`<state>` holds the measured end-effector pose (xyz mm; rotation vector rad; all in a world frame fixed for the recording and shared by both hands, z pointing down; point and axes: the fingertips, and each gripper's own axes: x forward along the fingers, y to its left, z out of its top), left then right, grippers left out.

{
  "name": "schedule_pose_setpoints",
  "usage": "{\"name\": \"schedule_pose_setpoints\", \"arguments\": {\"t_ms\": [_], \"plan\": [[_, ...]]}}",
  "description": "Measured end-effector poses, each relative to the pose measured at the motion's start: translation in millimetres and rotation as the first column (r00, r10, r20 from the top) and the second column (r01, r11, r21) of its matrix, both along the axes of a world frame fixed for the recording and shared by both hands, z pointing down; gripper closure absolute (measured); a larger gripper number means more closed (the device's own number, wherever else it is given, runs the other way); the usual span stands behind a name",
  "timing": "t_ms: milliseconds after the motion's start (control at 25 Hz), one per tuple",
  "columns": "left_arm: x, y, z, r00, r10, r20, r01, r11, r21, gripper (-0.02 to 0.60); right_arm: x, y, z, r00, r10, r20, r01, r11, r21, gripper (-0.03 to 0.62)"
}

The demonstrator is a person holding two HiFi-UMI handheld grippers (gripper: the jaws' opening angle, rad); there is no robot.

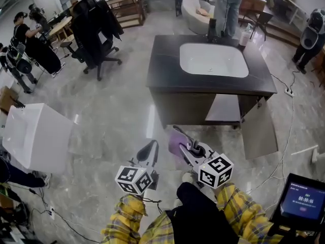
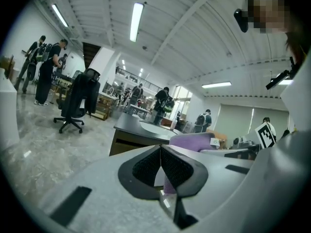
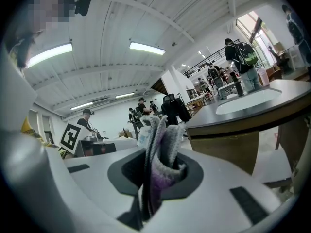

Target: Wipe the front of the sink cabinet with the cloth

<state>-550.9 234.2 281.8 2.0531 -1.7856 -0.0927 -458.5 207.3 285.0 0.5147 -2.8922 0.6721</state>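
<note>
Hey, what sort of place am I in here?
Probably a big open workshop or lab hall, not a home: the sink cabinet stands alone on a polished floor, with an office chair and workbenches around.

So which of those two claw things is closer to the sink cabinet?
Right. The right gripper, shut on the purple cloth, points at the front of the sink cabinet, short of it. The left gripper, shut and empty, hangs farther back, leftward.

Office chair [image 1: 95,27], poss. white cabinet [image 1: 38,136]
</note>
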Motion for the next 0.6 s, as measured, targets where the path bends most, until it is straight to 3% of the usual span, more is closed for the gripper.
{"name": "schedule_pose_setpoints", "arguments": {"t_ms": [600], "plan": [[12.9, -116.2, 22.6, 0.994, 0.067, -0.083, -0.069, 0.998, -0.014, 0.573, 0.5, -101.5, 25.5, 0.999, -0.015, -0.029, 0.015, 1.000, -0.003, 0.551]]}}
